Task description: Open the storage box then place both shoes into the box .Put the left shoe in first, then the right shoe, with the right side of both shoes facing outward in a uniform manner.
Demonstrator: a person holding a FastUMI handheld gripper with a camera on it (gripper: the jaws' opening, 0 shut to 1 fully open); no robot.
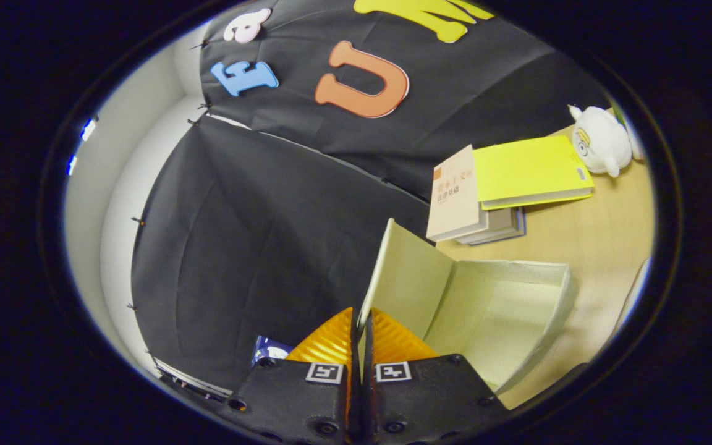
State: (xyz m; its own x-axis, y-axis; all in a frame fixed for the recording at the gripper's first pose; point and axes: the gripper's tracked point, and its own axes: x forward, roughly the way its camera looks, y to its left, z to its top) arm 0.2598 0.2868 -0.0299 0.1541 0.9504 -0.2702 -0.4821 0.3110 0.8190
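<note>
Table [603,228]: a pale wooden top that carries everything; the view is tilted, so it slopes away beyond the fingers.
Storage box [510,309]: cream coloured, lying just ahead of the fingers and a little to their right; its inside is bare, with no shoe in it.
Lid [405,272]: the flap of the box, standing up from the box edge, so the box is open.
Books [504,185]: a stack beyond the box, with a yellow one on top.
Plush toy [600,141]: white, behind the books, near the far table edge.
Gripper [361,337]: the two fingers are pressed together on the thin edge of the lid, pinching it.
Step in hand: I judge it is the first one, the opening of the box, almost finished.
Next move: the fingers should spread to release the lid, leaving it where it will not fall back, then go for the left shoe.
</note>
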